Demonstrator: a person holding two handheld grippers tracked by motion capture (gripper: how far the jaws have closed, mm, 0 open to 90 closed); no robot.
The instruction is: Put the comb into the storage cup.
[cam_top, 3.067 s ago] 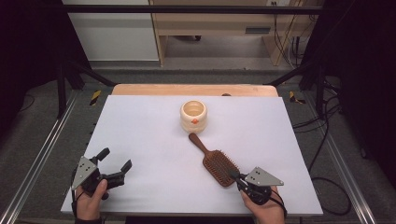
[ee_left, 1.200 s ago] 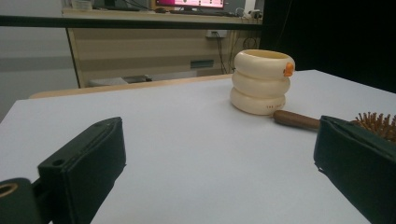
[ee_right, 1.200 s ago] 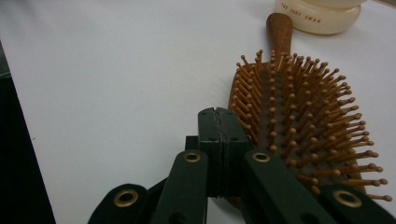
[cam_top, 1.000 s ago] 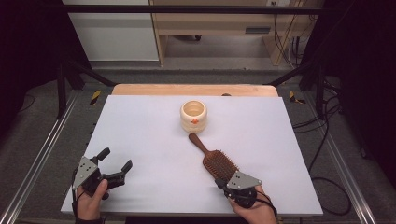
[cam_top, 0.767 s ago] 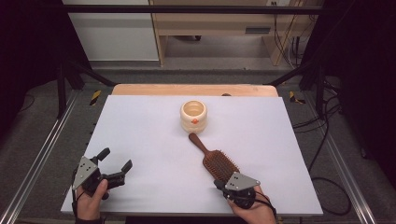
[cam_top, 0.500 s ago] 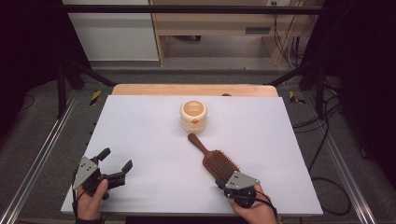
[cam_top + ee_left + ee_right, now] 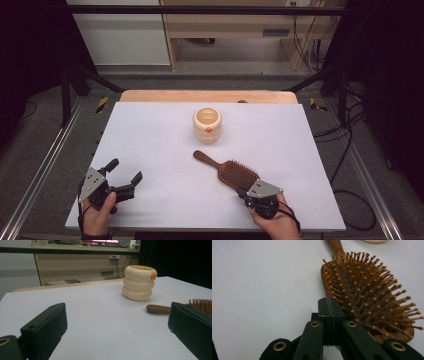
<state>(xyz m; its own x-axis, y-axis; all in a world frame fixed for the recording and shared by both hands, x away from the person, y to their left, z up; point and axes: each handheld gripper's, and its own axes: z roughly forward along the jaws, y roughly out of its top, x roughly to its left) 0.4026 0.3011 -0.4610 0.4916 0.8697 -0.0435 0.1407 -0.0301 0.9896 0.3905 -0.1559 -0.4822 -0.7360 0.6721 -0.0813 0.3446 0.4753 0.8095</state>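
White table (image 7: pixel 150 135): right gripper (image 7: pixel 248 193) fingers closed against hairbrush (image 7: pixel 235 172); left gripper (image 7: pixel 125 176) fingers open.

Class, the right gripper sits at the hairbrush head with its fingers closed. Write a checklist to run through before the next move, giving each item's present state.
1. Right gripper fingers shut: ok.
2. Fingers touching the brush head: cannot tell; they lie at its near edge.
3. Brush flat, bristles up: ok.
4. Handle pointing towards the cup, apart from it: ok.
5. Cup upright: ok.
6. Left gripper open, away from the brush: ok.
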